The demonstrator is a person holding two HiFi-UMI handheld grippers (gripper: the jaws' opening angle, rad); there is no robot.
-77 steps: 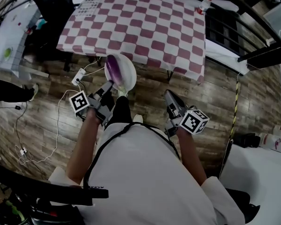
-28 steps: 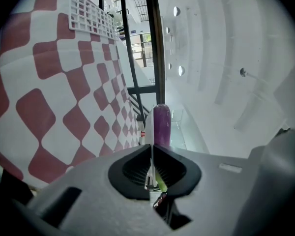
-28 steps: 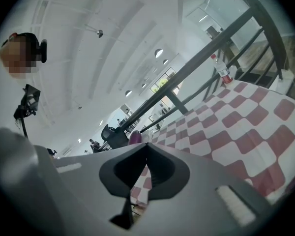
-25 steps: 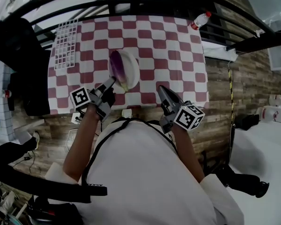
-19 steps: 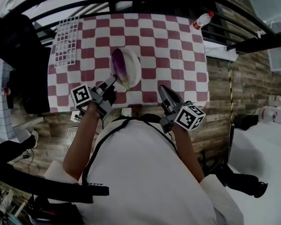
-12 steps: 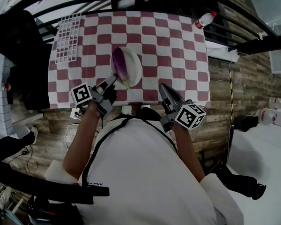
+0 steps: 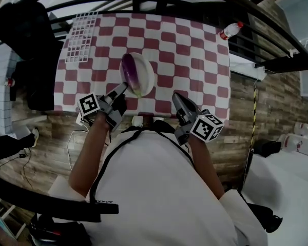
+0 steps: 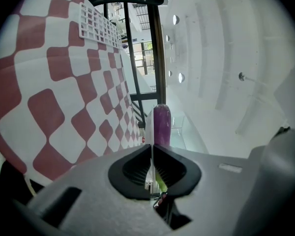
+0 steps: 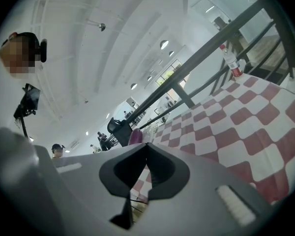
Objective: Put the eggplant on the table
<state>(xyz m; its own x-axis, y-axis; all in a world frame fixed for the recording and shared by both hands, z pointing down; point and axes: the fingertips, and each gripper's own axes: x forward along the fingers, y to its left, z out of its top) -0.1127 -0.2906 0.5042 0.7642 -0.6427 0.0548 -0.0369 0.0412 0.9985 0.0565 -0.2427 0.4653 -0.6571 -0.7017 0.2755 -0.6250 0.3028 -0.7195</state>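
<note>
The left hand-held gripper [image 7: 123, 88] pinches a plate [image 7: 145, 75] by its rim, seemingly just above the worktop's [image 7: 190, 50] near edge. The eggplant [image 7: 129, 72] lies on the plate, and a tilt could roll it off. The right hand-held gripper [image 7: 177, 99] is pressed together, empty.

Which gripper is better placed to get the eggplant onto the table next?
Left, probably. The left gripper is shut on the rim of the plate carrying the eggplant, over the table. The right gripper is shut on nothing, nearer the table's front edge.

plate [image 7: 144, 74] + eggplant [image 7: 129, 70]: above floor → above table [image 7: 190, 45] near edge | left gripper [image 7: 123, 88]: carried forward
</note>
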